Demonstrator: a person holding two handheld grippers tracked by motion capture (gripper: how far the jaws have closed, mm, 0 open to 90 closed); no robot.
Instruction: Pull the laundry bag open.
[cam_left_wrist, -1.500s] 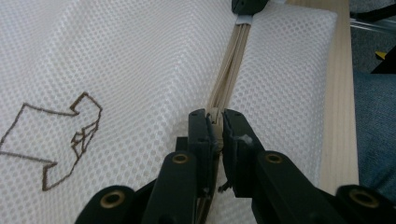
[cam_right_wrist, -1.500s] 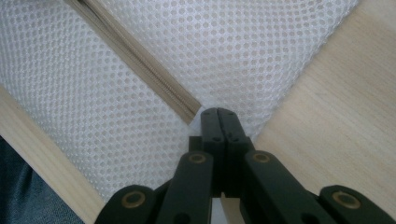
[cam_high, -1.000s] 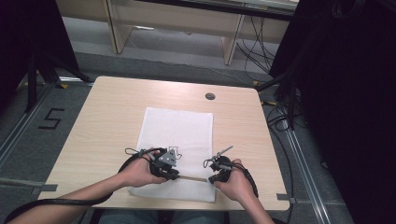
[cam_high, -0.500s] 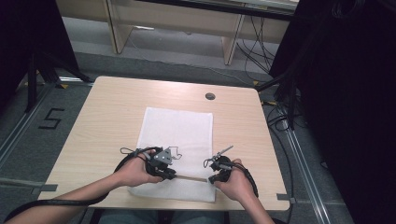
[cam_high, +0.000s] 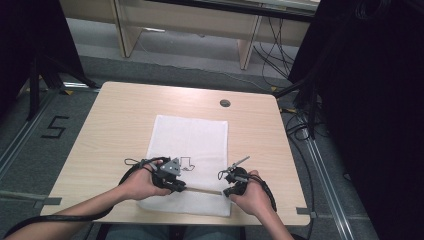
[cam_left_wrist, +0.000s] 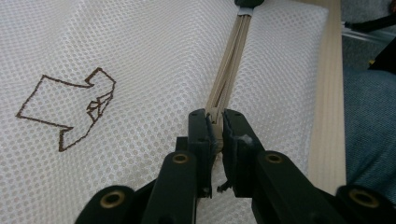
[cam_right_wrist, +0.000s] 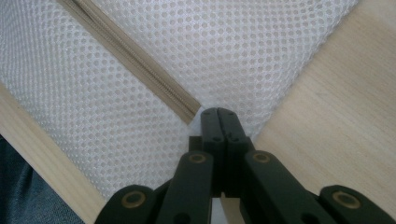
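We find a white mesh bag (cam_high: 192, 150) lying flat on the wooden table (cam_high: 115, 125), its near edge towards the person; a brown outline figure (cam_left_wrist: 70, 109) is stitched on it. At the left, the left gripper (cam_left_wrist: 215, 128) has its jaws pinching the zipper pull (cam_left_wrist: 214, 114) of the beige zipper (cam_high: 202, 190); we judge the mesh light, limp and prone to bunching, so it wants anchoring at the zipper's end while the pull is drawn. At the right, the right gripper (cam_right_wrist: 218, 116) has its jaws pressed together at the zipper's end; whether fabric lies between them we cannot tell. The bag's contents, if any, cannot be made out; the hands cover the near corners in the high view.
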